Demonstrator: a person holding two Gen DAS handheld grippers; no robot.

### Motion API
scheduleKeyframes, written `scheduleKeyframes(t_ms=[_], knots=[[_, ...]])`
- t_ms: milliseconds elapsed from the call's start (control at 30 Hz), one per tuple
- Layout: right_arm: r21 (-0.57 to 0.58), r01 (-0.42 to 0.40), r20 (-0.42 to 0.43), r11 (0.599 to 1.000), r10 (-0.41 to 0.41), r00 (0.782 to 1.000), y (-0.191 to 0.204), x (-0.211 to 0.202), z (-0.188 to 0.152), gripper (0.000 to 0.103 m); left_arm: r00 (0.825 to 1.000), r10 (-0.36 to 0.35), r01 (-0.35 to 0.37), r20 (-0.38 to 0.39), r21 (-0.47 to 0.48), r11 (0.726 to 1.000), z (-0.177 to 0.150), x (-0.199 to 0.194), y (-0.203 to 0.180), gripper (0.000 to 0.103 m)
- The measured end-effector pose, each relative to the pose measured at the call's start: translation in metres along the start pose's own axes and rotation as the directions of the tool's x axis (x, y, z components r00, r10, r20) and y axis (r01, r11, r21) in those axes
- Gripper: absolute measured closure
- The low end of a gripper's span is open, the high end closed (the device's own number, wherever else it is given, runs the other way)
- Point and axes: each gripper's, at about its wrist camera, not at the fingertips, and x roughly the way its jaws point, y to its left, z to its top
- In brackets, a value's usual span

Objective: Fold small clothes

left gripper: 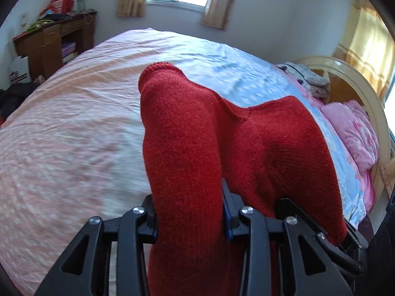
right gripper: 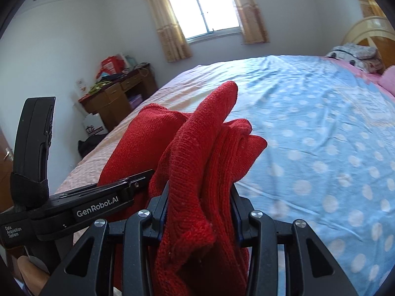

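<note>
A red knitted garment (left gripper: 197, 128) hangs bunched above the bed, held up by both grippers. In the left wrist view my left gripper (left gripper: 190, 204) is shut on a thick fold of it, and the cloth hides the fingertips. The knit spreads right over the other gripper's black body (left gripper: 340, 241). In the right wrist view my right gripper (right gripper: 200, 197) is shut on several bunched layers of the red garment (right gripper: 197, 148). The left gripper's black body (right gripper: 98, 209) sits close at its left, also under the cloth.
A wide bed lies below, with a pink sheet (left gripper: 61, 128) on the left and a blue dotted sheet (right gripper: 321, 135) on the right. Pink pillows (left gripper: 355, 128) and a cream headboard (left gripper: 365, 93) lie at the right. A cluttered wooden desk (right gripper: 118, 91) stands by the far wall under a window (right gripper: 202, 9).
</note>
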Motion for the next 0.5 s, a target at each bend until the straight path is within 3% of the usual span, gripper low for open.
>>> scheduleKeyframes(t_ms=[500], knots=[[-0.117,-0.124,-0.044,0.985,0.120,0.992,0.094,0.049,0.006,0.062,0.987,0.148,-0.140,0.066,-0.117,0.983,0.005,-0.025,0.075,0.065]])
